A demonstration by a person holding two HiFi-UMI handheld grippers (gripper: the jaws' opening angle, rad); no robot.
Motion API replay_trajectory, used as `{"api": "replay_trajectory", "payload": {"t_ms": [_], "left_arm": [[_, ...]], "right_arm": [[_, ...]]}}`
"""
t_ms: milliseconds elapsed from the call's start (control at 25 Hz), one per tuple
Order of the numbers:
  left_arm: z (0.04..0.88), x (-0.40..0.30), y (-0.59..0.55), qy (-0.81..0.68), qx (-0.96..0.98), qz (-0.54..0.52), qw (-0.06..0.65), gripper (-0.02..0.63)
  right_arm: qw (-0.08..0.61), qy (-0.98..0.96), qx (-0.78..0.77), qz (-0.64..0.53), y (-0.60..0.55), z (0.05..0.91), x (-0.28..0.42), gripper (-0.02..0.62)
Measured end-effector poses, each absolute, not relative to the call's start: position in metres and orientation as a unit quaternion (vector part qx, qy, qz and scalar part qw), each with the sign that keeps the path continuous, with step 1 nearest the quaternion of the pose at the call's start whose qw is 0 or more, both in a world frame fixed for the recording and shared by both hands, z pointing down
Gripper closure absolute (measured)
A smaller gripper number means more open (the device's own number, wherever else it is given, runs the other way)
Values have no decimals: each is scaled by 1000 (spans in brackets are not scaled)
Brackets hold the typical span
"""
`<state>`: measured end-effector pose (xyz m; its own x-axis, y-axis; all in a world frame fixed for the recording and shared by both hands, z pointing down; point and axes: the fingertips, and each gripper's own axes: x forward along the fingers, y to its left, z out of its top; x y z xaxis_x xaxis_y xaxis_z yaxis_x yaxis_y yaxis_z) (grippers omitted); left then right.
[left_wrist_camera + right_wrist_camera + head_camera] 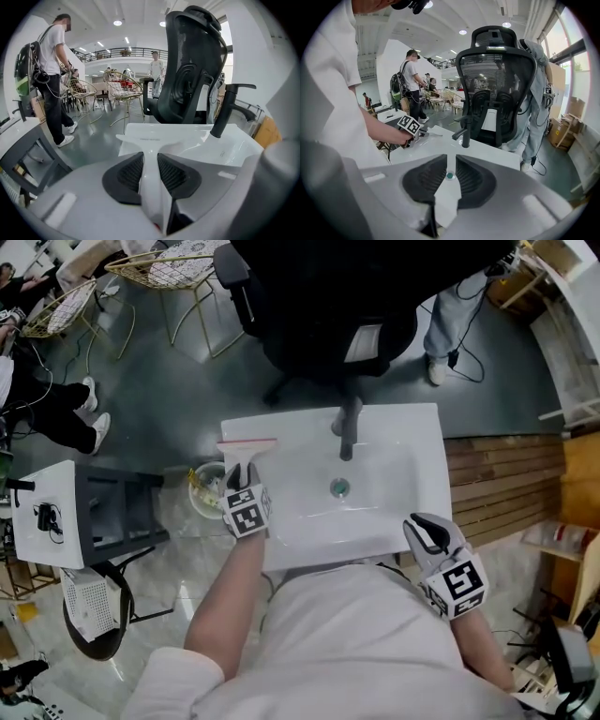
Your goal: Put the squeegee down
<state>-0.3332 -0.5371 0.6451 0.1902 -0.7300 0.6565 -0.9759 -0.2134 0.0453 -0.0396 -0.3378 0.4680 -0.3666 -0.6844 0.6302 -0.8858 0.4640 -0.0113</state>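
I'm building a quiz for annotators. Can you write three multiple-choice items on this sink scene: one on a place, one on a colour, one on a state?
1. Where is the squeegee?
A. At the left edge of the sink
B. On the floor
C. On the chair seat

2. What colour is the faucet?
A. Red
B. Black
C. Yellow

3. What is the state of the left hand-held gripper?
A. Open and empty
B. Shut on the squeegee's handle
C. Out of view

Answers:
1. A: the head view shows its red-edged blade by the sink's left rim.
2. B: it stands dark against the white basin.
3. B: the left gripper view shows both pads pressed on the white handle.
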Motion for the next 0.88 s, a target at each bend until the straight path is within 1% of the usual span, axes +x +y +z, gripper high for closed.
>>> {"api": "replay_trajectory", "payload": {"t_ms": [80, 280, 320, 640, 880], "left_arm": [[646, -333, -537, -583, 732, 263, 236, 501], [647, -332, -535, -585, 730, 267, 230, 424], [646, -333, -535, -587, 730, 267, 229, 417], [622, -328, -520, -595, 733, 251, 214, 396], [593, -322, -495, -604, 735, 221, 216, 397]], "right_arm": [[284, -808, 485, 179, -338, 469, -38, 549], [281, -810, 483, 177, -337, 468, -34, 549], [279, -811, 484, 175, -337, 468, -33, 549], [271, -825, 466, 166, -336, 468, -28, 549], [265, -840, 446, 158, -328, 470, -23, 549]]}}
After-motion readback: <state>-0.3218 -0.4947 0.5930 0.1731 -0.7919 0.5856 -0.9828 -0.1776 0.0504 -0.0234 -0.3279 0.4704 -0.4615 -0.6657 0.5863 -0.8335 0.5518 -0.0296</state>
